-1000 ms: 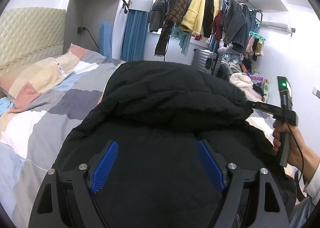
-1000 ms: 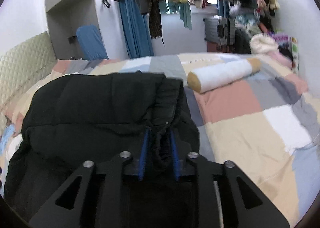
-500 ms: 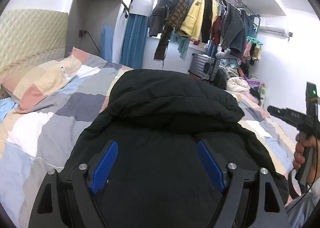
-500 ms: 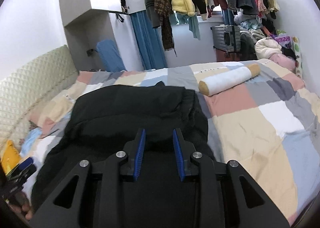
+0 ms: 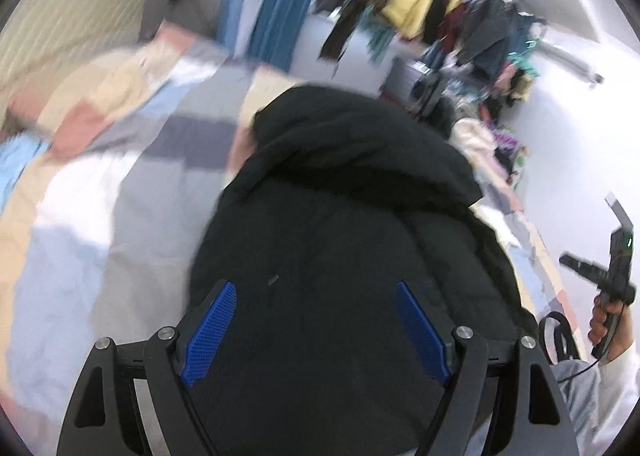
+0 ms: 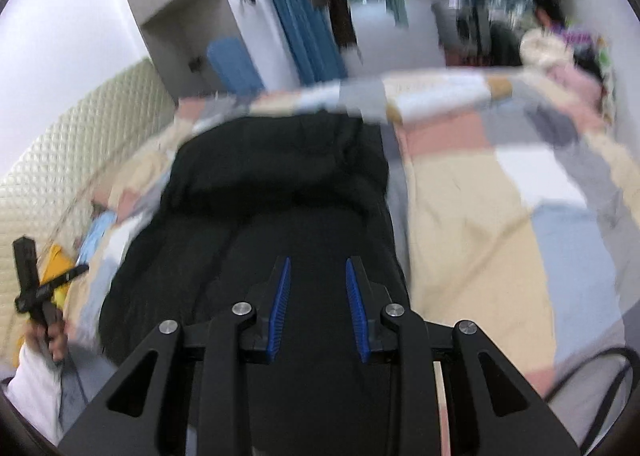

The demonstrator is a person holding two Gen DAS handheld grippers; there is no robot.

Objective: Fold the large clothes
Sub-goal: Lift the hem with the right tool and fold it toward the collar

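Observation:
A large black padded jacket [image 5: 340, 216] lies folded on the patchwork bedspread [image 5: 120, 184]; it also shows in the right wrist view [image 6: 280, 184]. My left gripper [image 5: 316, 316] is wide open and empty above the near part of the jacket. My right gripper [image 6: 316, 296] is partly open and empty, held above the jacket's near end. The right gripper also shows at the right edge of the left wrist view [image 5: 592, 272], and the left gripper at the left edge of the right wrist view [image 6: 40, 288]. Both views are motion-blurred.
A white and tan bolster pillow [image 6: 444, 100] lies across the far side of the bed. A quilted headboard [image 6: 80, 144] stands on the left. A rack of hanging clothes [image 5: 432, 4] and a suitcase [image 5: 416, 84] stand beyond the bed.
My right gripper has let go of the jacket's edge, opened and pulled back and up. Both grippers have drawn back from the jacket, and the views have tilted.

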